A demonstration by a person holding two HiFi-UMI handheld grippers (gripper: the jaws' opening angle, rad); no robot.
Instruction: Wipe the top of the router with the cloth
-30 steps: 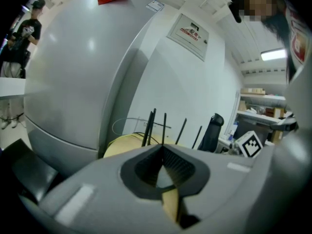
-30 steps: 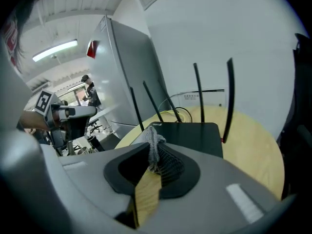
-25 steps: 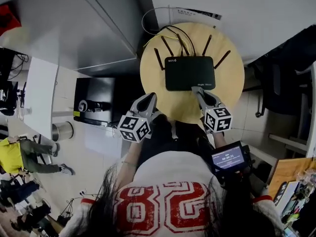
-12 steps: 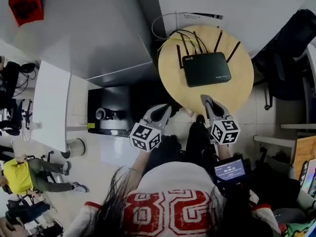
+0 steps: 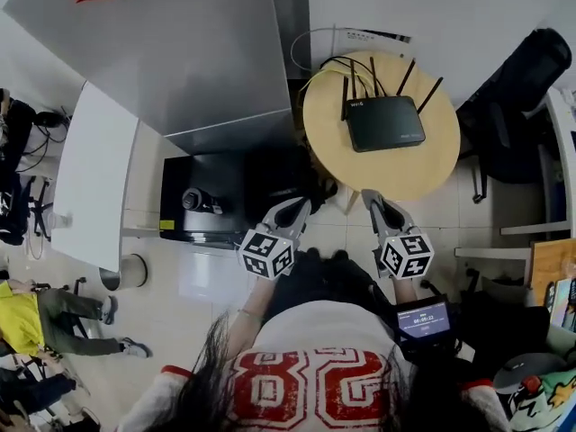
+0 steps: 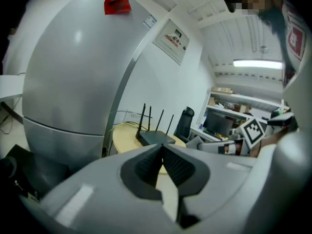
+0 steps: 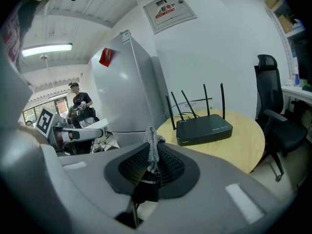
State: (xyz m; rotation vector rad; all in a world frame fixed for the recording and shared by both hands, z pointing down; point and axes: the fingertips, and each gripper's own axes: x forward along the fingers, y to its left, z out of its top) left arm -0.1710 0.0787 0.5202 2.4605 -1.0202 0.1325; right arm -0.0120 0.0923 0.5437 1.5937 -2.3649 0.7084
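The black router [image 5: 385, 122] with several upright antennas lies on the round wooden table [image 5: 342, 151], toward its far side. Both grippers hang off the table's near edge, over the floor. My left gripper [image 5: 300, 204] is shut with nothing between its pads; in the left gripper view it [image 6: 162, 147] points at the router [image 6: 156, 138]. My right gripper [image 5: 369, 195] is shut on a small grey cloth [image 7: 151, 143] that sticks up between the pads. The right gripper view shows the router [image 7: 204, 128] well ahead on the table [image 7: 246, 147].
A tall grey cabinet [image 5: 189, 52] stands left of the table. A black box [image 5: 202, 196] sits on the floor below it, and a white desk [image 5: 90, 178] lies further left. A black office chair [image 5: 517, 88] is right of the table. Cables [image 5: 328, 48] loop behind the router.
Both grippers have drawn back from the table toward the person; the right one, earlier at the router's front edge, is now off the table. The router looks smaller and farther.
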